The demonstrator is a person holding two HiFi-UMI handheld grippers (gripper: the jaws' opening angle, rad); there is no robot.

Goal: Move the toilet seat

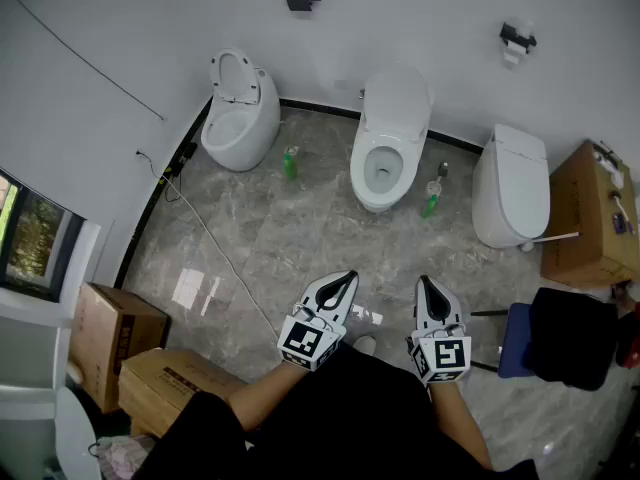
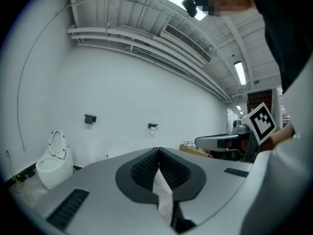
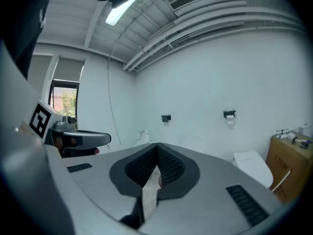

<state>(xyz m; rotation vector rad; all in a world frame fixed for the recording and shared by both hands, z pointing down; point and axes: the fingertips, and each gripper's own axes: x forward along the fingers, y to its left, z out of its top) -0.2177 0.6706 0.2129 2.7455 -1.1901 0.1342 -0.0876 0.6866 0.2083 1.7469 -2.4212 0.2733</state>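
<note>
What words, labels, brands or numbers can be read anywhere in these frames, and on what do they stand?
No text is legible.
Cardboard box, lower left: dark print, too small to read.
Second box beside it: dark print, blurred.
Green bottles: any label too small to read.
Marker cubes: square patterns, no words.

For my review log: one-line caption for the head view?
Shut left gripper and right gripper face three toilets: left toilet seat raised, middle toilet open, right toilet closed.
</note>
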